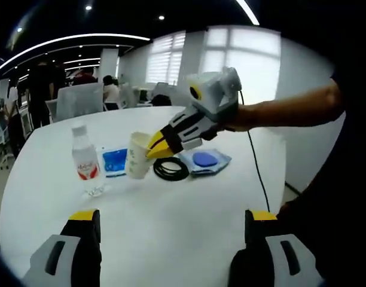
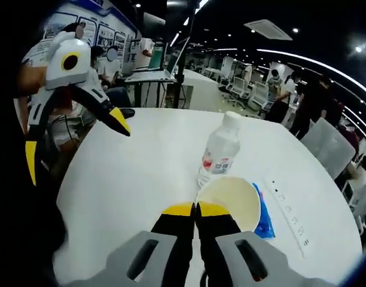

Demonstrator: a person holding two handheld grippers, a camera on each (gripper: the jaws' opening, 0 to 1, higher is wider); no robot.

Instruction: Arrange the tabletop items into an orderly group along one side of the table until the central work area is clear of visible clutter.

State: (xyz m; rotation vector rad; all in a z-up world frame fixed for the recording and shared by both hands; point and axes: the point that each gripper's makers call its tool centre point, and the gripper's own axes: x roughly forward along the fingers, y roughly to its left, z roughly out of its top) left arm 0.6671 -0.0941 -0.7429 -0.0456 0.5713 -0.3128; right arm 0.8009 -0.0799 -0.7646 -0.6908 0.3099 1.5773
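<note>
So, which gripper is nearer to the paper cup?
Right. The right gripper is shut on the paper cup rim; the left gripper hangs open, well away across the table.

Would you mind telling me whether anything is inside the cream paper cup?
In the right gripper view the cream paper cup looks empty: bare inner wall shows. The right gripper, shut on its near rim, hides part of the inside, so the bottom cannot be fully checked.

1. Paper cup (image 1: 138,155) (image 2: 229,200): cream, upright, open mouth up, rim pinched.
2. Water bottle (image 1: 85,156) (image 2: 220,149): clear, white cap, red label, upright beside the cup.
3. Blue packet (image 1: 115,161): flat behind the cup.
4. Black cable coil (image 1: 170,168): flat, touching the blue-disc pouch (image 1: 204,160).
</note>
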